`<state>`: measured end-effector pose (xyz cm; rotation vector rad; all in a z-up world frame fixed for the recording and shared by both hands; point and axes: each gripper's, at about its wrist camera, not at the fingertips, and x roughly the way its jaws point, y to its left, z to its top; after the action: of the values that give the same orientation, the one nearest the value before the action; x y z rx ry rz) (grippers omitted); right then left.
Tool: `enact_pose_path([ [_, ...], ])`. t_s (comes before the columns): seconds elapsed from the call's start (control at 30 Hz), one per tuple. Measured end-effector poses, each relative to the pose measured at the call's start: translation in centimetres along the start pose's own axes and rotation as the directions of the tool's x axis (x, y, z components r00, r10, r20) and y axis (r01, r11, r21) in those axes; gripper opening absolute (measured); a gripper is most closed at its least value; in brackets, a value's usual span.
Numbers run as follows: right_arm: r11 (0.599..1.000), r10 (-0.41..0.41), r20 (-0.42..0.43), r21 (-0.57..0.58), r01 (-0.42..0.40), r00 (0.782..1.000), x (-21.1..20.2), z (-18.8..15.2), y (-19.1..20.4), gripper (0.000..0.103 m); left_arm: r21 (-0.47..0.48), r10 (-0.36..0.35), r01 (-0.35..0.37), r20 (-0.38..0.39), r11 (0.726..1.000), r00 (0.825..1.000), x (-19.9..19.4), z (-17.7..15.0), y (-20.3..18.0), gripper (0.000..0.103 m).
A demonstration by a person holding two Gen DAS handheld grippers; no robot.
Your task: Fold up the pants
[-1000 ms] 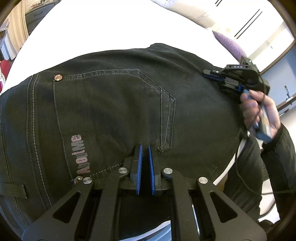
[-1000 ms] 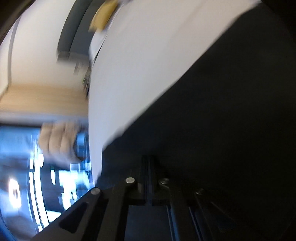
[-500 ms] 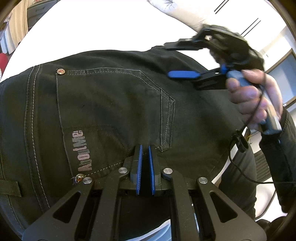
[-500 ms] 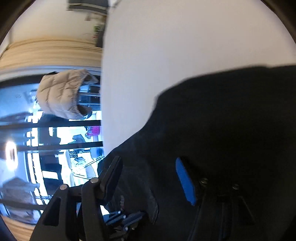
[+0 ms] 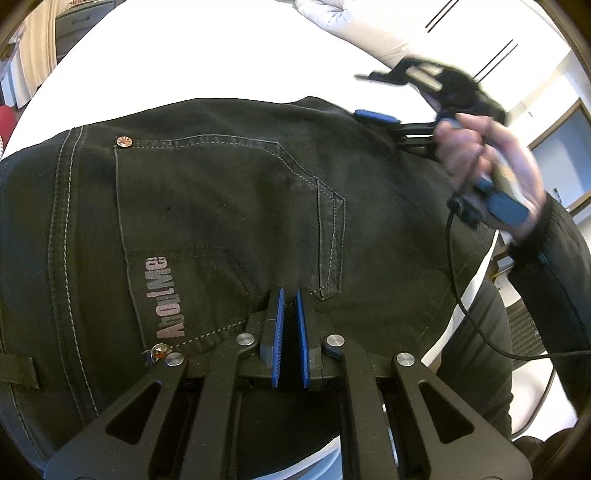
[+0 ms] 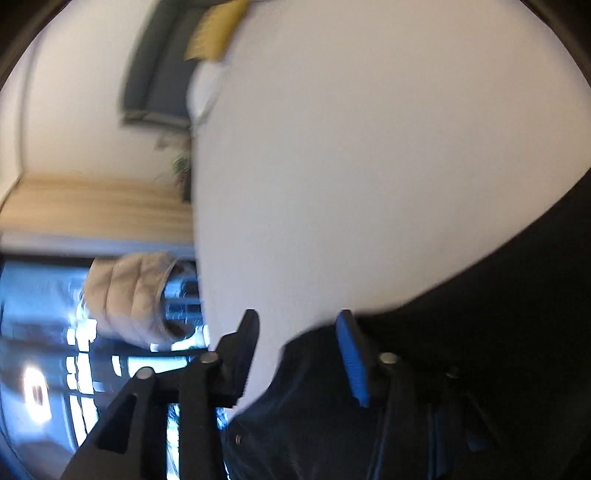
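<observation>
While the black pants (image 5: 221, 206) are lying on the white bed (image 5: 192, 55), the left hand-held gripper (image 5: 290, 332) is pinching their near edge, and the right hand-held gripper (image 5: 373, 98) is hovering wide open at the far edge.

A white bed surface (image 5: 207, 62) fills most of the room, with a white pillow (image 5: 354, 33) at its far end. A grey drawer unit (image 5: 74, 22) stands beyond the bed, beige curtain (image 5: 38, 40) beside it. Pale walls (image 6: 74, 122) meet a light wood panel (image 6: 92, 206). A beige padded jacket (image 6: 129, 299) hangs before bright, blue-lit windows (image 6: 44, 317).
</observation>
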<state>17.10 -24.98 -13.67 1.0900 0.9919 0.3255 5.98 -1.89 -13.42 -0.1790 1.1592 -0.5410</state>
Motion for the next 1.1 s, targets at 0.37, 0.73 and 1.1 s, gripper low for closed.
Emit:
enact_pose_path([
  [0.37, 0.984, 0.121, -0.043, 0.135, -0.114, 0.992, -4.5, -4.0, -8.1, 0.016, 0.014, 0.030, -0.030, -0.011, 0.999, 0.999, 0.2, 0.2, -1.2, 0.007],
  [0.73, 0.951, -0.081, 0.518, 0.296, -0.089, 0.852, -29.7, 3.3, -23.2, 0.018, 0.038, 0.087, -0.086, -0.033, 0.996, 0.996, 1.2, 0.8, -2.8, 0.007],
  [1.1, 0.983, 0.021, 0.627, 0.129, -0.130, 0.779, -35.6, -4.7, -16.6, 0.082, 0.039, 0.122, -0.122, -0.013, 0.992, 0.992, 1.6, 0.5, -3.6, 0.007],
])
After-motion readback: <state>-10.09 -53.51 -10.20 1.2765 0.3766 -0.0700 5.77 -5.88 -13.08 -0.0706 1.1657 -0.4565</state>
